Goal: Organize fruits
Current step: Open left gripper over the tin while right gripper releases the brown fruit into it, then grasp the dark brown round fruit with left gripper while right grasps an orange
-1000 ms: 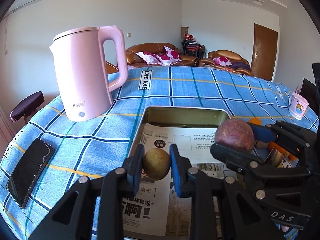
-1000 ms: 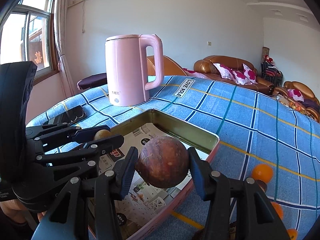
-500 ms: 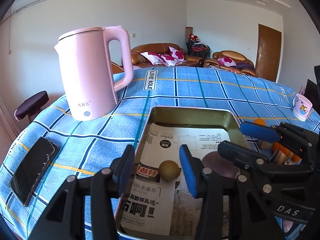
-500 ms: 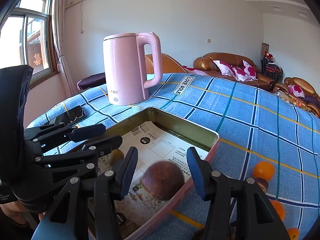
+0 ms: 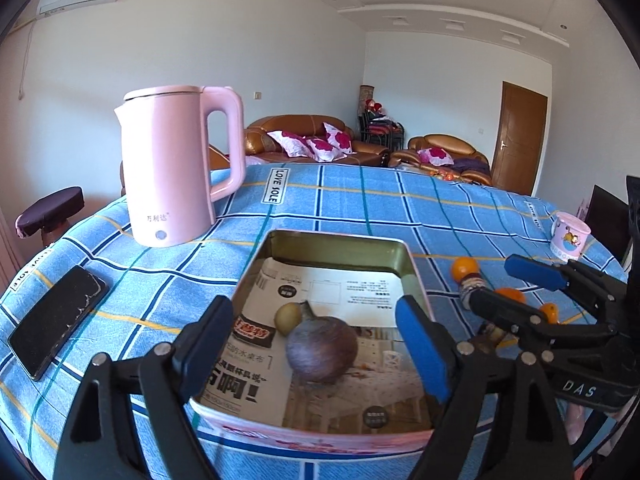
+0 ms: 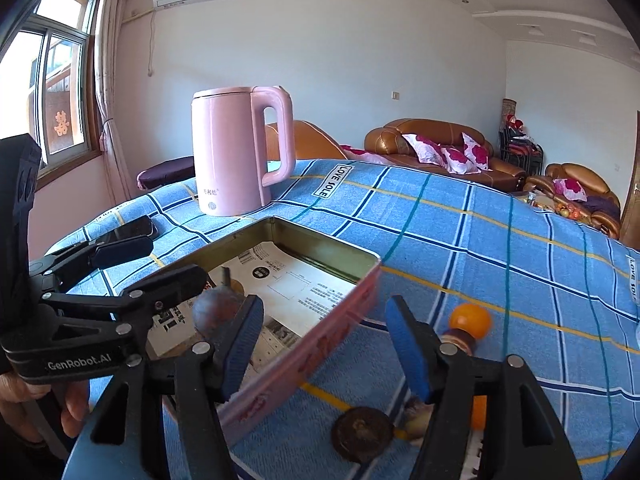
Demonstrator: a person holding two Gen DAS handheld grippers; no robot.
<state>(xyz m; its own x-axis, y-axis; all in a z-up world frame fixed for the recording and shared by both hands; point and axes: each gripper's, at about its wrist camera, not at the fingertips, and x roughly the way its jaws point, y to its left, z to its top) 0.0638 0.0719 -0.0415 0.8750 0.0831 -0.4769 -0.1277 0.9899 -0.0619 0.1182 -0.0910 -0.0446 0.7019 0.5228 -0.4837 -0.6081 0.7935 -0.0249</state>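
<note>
Both tongs tilt downward over the blue plaid surface point(image 5: 360, 200), jaws opening and gripping nothing. The left tongs point(image 5: 320, 344) stand wide above the near end of the paper-lined tin tray point(image 5: 336, 240), where the purple-brown passion fruit point(image 5: 322, 354) and a smaller yellow-green fruit point(image 5: 289, 317) lie touching. The right tongs point(image 6: 324, 344) straddle the tray's right wall. Past them a small orange fruit point(image 6: 470, 320) sits on the cloth; a dark round fruit point(image 6: 362, 432) lies nearer, with others half hidden behind the right finger.
</note>
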